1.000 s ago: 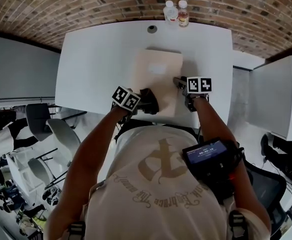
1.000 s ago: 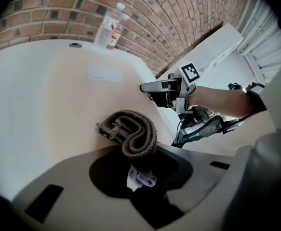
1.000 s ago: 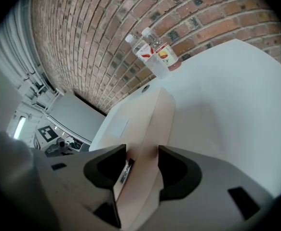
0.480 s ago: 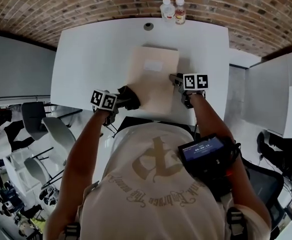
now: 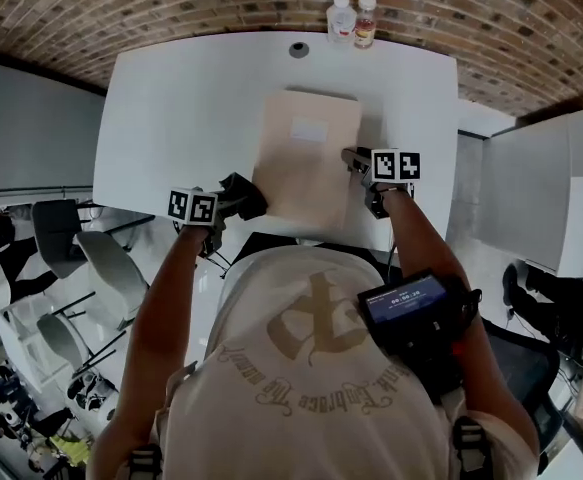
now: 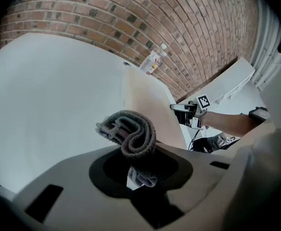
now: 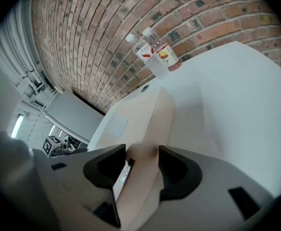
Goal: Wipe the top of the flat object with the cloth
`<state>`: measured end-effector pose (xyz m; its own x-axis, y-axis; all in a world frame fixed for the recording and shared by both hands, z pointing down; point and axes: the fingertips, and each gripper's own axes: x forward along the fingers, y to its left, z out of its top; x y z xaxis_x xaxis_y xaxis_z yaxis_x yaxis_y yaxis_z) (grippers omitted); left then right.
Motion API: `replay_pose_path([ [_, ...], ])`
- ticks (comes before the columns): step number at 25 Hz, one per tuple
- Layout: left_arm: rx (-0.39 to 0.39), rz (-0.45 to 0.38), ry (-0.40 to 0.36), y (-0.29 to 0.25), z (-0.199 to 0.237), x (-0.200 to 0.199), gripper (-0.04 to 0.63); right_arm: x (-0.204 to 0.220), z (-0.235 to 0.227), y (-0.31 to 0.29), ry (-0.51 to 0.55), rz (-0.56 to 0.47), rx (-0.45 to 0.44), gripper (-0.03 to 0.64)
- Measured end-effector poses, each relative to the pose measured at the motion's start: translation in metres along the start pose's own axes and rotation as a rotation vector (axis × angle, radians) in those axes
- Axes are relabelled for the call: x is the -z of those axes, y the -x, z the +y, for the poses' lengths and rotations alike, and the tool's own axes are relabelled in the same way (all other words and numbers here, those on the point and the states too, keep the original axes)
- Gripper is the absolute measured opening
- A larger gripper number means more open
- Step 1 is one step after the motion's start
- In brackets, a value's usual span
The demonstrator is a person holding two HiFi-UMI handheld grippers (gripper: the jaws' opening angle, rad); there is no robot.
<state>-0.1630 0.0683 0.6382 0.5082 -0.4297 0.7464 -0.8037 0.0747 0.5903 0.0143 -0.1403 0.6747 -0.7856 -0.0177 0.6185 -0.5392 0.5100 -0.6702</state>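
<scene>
A flat beige box (image 5: 306, 153) with a pale label lies in the middle of the white table (image 5: 171, 118). My left gripper (image 5: 239, 196) is shut on a folded dark grey cloth (image 5: 243, 194), just off the box's near left corner, over the table. In the left gripper view the cloth (image 6: 129, 134) bulges out of the left gripper (image 6: 136, 161), with the box (image 6: 147, 110) ahead on the right. My right gripper (image 5: 354, 158) clamps the box's right edge; in the right gripper view the right gripper (image 7: 141, 163) has a jaw on each side of the box (image 7: 138, 112).
Two plastic bottles (image 5: 353, 20) stand at the table's far edge, in the right gripper view as bottles (image 7: 152, 52), next to a round cable hole (image 5: 298, 49). A brick wall runs behind. Office chairs (image 5: 101, 258) stand at the left, and a white partition (image 5: 531, 178) at the right.
My left gripper has carried the cloth leftwards, from the box's near left corner to the table beside it. The right gripper has stayed on the box's right edge.
</scene>
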Motion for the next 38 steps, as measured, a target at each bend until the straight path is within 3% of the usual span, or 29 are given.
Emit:
replay_pose_path([
  [5,0.026,-0.069,0.044,0.01,0.011,-0.001,0.109,0.0,-0.004,0.003,0.002,0.01,0.033,0.224],
  [10,0.058,-0.273,0.209,0.032,0.032,-0.01,0.107,-0.002,-0.005,0.004,0.016,0.029,0.053,0.222],
  [16,0.03,-0.432,0.256,0.044,0.061,-0.058,0.107,-0.005,-0.008,0.006,0.013,0.035,0.096,0.221],
  [22,-0.007,-0.409,0.121,0.028,0.071,-0.117,0.107,0.003,-0.003,0.01,-0.028,0.023,0.152,0.221],
  [29,-0.146,-0.373,-0.027,-0.002,0.1,-0.187,0.107,0.0,0.0,0.009,-0.052,0.019,0.2,0.221],
  [38,-0.205,-0.311,-0.274,-0.049,0.094,-0.253,0.107,-0.002,0.002,0.006,-0.075,0.012,0.222,0.219],
])
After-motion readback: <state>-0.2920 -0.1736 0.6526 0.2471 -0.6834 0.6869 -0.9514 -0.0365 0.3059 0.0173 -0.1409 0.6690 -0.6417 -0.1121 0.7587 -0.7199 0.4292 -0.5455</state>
